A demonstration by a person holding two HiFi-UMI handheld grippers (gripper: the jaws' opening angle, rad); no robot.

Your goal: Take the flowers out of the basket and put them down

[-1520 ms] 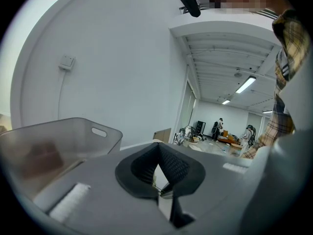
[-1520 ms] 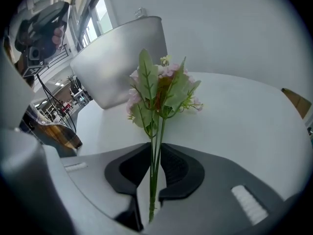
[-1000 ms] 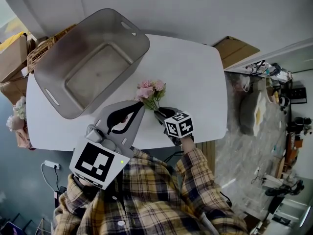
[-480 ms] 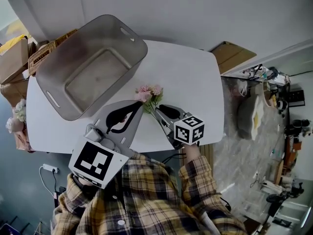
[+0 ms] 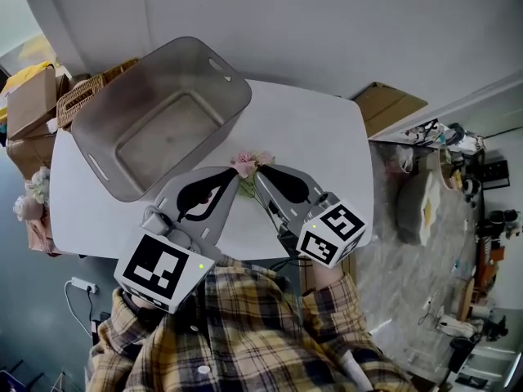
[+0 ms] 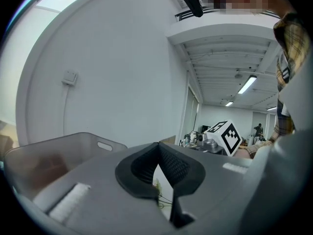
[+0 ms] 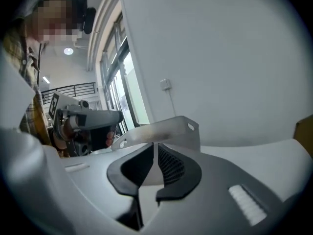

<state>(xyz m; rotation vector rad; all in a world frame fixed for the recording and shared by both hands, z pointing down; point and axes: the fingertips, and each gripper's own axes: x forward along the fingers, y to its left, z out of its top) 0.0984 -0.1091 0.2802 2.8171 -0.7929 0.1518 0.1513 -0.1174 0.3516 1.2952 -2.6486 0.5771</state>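
R gripper (image 5: 261, 175) pulled back toward me, jaws closing, slim gap, nothing btwn, L gripper (image 5: 236, 175) pinched empty, flowers (image 5: 250, 163) mid-frame beside basket (image 5: 233, 109).

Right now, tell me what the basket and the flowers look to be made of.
Basket: probably plastic, grey and matte, slightly translucent; smooth one-piece walls with moulded handle slots. Flowers: pink blooms with green leaves, possibly artificial fabric, but too small here to tell from real ones.
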